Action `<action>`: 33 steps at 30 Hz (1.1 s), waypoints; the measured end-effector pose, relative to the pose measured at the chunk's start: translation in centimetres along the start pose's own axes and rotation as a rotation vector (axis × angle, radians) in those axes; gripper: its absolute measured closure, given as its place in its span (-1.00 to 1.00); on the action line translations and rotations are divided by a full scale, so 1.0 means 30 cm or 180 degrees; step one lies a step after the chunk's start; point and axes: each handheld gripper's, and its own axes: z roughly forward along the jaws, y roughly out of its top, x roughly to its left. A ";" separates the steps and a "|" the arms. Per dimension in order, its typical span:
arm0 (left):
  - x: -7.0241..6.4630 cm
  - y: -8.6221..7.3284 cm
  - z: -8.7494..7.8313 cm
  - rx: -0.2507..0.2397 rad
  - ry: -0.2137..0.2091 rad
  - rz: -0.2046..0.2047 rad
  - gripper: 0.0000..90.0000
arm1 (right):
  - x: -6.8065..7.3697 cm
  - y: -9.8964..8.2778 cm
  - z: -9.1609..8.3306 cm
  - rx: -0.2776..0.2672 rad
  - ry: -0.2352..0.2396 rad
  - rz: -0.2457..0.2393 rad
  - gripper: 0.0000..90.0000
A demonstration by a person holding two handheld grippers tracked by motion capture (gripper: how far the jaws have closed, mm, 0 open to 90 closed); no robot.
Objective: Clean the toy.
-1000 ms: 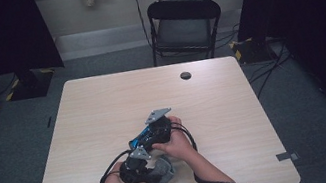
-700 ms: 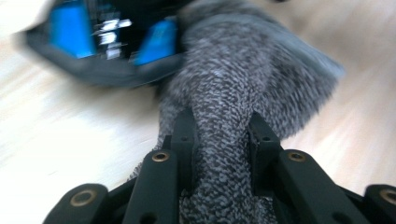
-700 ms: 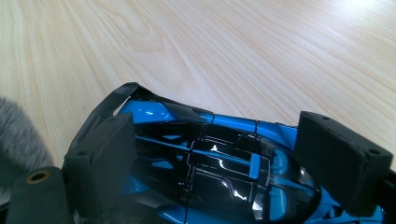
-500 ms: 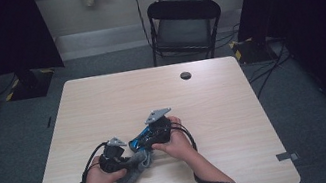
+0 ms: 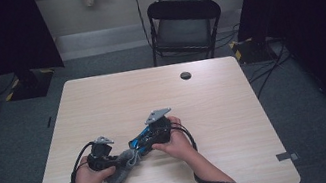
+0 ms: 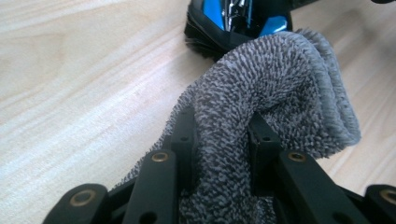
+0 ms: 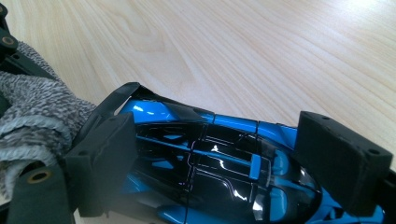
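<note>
A glossy blue and black toy car (image 7: 205,158) lies low over the table, nose toward the lower left in the high view (image 5: 138,141). My right gripper (image 7: 219,144) is shut on it, one pad (image 7: 105,154) on each flank. A grey terry cloth (image 6: 261,93) is bunched between the jaws of my left gripper (image 6: 222,135), which is shut on it. The cloth's free fold touches the car's end (image 6: 233,18). In the high view the left gripper (image 5: 112,160) sits left of the car, and the cloth (image 5: 122,167) hangs from it onto the table.
The light wooden table (image 5: 213,98) has a round black cable hole (image 5: 185,75) near its far edge. A black folding chair (image 5: 185,26) stands behind the table. Cables trail from both grippers over the near edge. Dark curtains flank the room.
My left hand has slid left along the table with the cloth, away from its spot under the right hand. The right gripper and the car have stayed put.
</note>
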 end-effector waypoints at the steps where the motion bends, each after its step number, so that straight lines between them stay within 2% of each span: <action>1: -0.001 0.003 0.003 0.0003 0.0009 0.0008 0.54 | 0.000 0.001 0.000 0.0003 0.0001 0.0001 -0.71; 7: 0.005 0.012 0.008 -0.0006 0.0072 0.0015 0.54 | -0.001 0.000 0.000 -0.0001 0.0004 -0.0004 -0.71; 12: 0.013 0.023 0.011 -0.0012 0.0170 -0.0049 0.54 | -0.002 0.004 0.001 0.0030 0.0017 0.0003 -0.71; 16: 0.036 0.025 0.009 -0.0037 0.0134 -0.0104 0.54 | -0.003 0.003 0.001 0.0024 0.0022 -0.0006 -0.71; 19: 0.050 0.029 0.008 -0.0061 0.0209 -0.0130 0.54 | -0.003 0.004 0.001 0.0026 0.0027 -0.0004 -0.71; 33: 0.093 0.058 0.023 -0.0167 0.0321 -0.0217 0.54 | -0.006 0.002 0.002 0.0013 0.0047 -0.0013 -0.71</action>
